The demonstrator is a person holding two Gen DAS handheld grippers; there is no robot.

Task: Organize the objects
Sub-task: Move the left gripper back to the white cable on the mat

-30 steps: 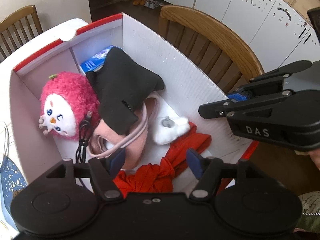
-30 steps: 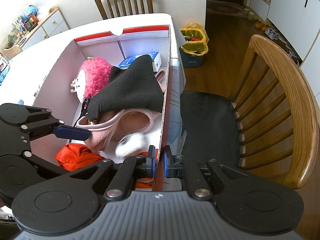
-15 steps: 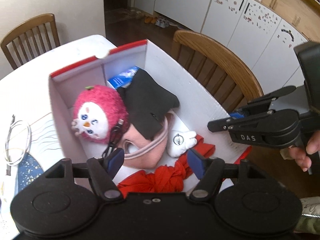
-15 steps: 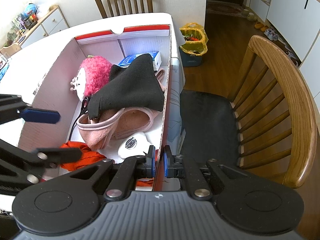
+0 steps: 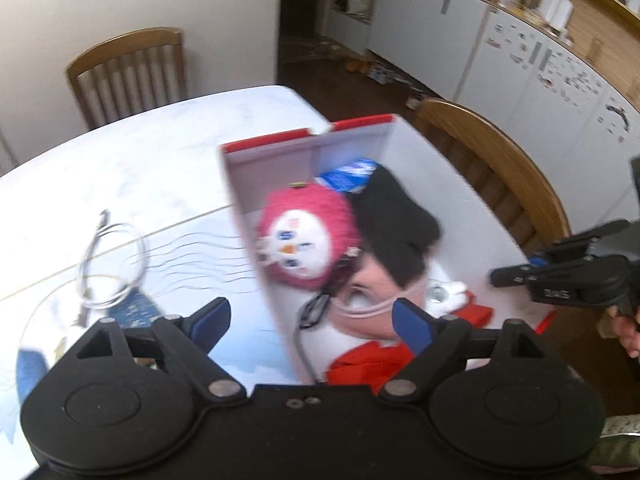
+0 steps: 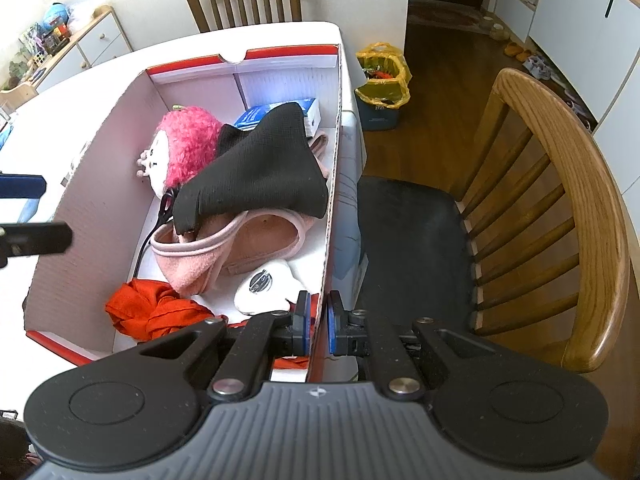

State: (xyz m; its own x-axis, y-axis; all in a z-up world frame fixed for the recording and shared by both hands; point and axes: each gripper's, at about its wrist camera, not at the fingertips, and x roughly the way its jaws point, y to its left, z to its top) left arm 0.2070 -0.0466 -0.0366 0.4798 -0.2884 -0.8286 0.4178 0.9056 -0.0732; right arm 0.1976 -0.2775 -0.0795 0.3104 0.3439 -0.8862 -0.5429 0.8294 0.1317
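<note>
R gripper (image 6: 318, 322) is nearest, pinched shut on the thin right wall of the white box (image 6: 96, 184) at its near corner; stiff card, light, so it steadies fine w/ an edge grip. L gripper (image 5: 310, 322) has just been opening wide, empty, straddling the box's left wall. Inside it's mostly soft, light stuff, red cloth (image 6: 154, 310) then pink hat (image 6: 224, 248); further left on the table the thin white cable (image 5: 110, 264), floppy and slippery, prob. best taken across the bunched coil.

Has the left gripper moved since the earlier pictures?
Yes. The left gripper has pulled up and back out of the box, toward the table; its jaws have just been opening, with nothing held between them.
</note>
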